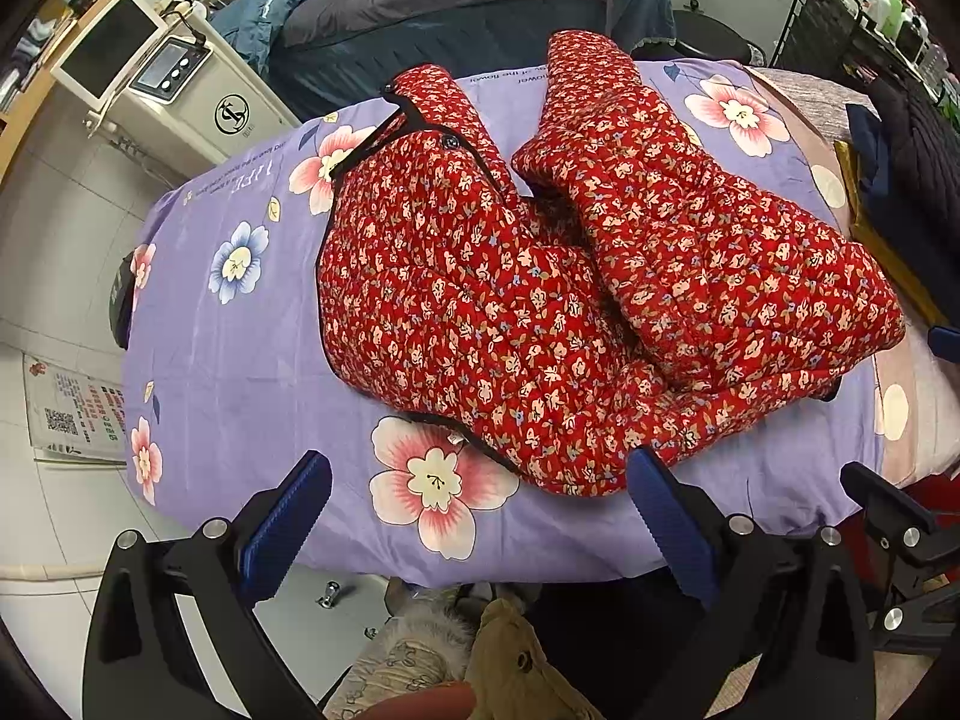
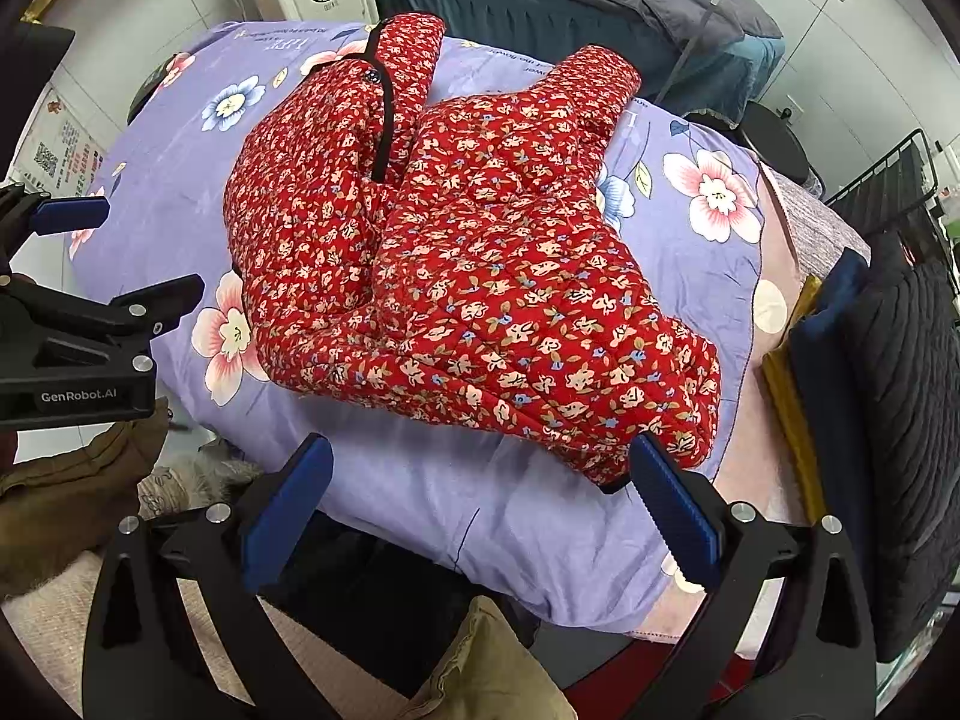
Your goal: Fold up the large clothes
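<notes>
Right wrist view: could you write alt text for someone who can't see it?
A red floral quilted jacket lies partly folded on a purple flowered sheet. The right hand-held gripper is open at its near edge; the left hand-held gripper is at the left.

Red quilted floral jacket (image 1: 540, 300) (image 2: 456, 276) — black-trimmed, partly folded, one sleeve laid across the body — spread rumpled over the purple flowered sheet (image 1: 240, 360) (image 2: 480, 516).
</notes>
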A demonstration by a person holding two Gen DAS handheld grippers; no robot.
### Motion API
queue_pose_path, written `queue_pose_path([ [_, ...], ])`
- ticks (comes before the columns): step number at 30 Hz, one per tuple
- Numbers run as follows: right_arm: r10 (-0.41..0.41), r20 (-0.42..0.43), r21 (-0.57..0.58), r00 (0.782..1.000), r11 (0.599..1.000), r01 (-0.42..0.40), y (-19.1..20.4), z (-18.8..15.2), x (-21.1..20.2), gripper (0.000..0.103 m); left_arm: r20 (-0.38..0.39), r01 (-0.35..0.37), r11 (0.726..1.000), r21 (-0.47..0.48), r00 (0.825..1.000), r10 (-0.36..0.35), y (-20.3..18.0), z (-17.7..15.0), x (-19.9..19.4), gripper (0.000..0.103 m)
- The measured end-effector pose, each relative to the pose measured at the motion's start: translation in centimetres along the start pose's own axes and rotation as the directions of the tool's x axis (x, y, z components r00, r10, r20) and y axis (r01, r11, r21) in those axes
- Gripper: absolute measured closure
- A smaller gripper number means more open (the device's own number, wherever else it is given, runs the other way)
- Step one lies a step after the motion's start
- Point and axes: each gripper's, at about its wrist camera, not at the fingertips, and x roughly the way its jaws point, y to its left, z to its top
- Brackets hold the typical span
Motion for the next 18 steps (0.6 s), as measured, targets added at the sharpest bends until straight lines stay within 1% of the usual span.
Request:
queue_pose_path([
  [18,0.001,-0.009,0.008,1.0,1.0,-0.001,0.02,-0.17,0.15,0.006,-0.016,0.005,1.0,0.011,1.0,-0.005,-0.19,0.01,0.54,0.006],
])
